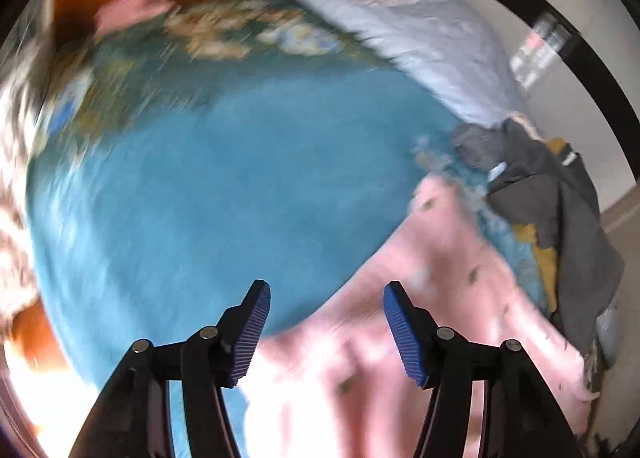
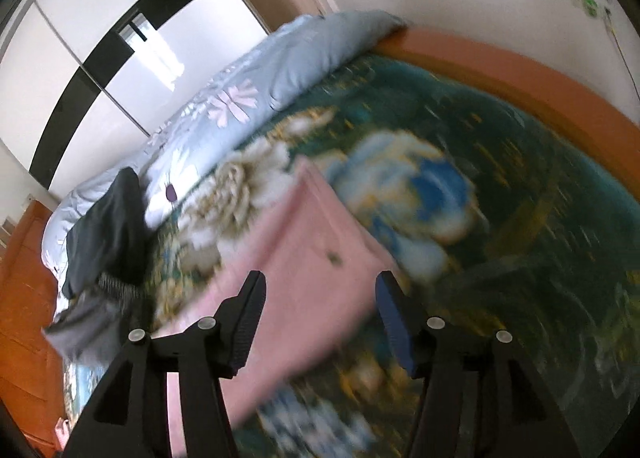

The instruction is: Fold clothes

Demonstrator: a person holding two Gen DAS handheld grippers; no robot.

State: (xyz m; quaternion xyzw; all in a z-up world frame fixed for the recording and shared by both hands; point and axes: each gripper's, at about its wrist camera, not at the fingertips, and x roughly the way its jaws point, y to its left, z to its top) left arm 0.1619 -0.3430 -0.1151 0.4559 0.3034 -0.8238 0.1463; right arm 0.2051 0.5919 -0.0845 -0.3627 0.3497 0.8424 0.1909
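Observation:
A pink garment with small dark specks (image 1: 440,278) lies spread on the blue floral bed cover (image 1: 240,178), at the lower right of the left wrist view. My left gripper (image 1: 327,290) hangs open above the garment's edge, with nothing between its blue pads. In the right wrist view the same pink garment (image 2: 312,234) appears as a flat, straight-edged panel on the bed cover (image 2: 500,238). My right gripper (image 2: 321,278) is open just over its near end and holds no cloth. Both views are motion-blurred.
A heap of dark grey and mustard clothes (image 1: 540,186) sits at the bed's edge, also dark in the right view (image 2: 108,226). A pale blue duvet (image 1: 432,42) (image 2: 280,70) is bunched along one side. An orange wooden headboard (image 2: 520,66) and a wardrobe (image 2: 120,18) border the bed.

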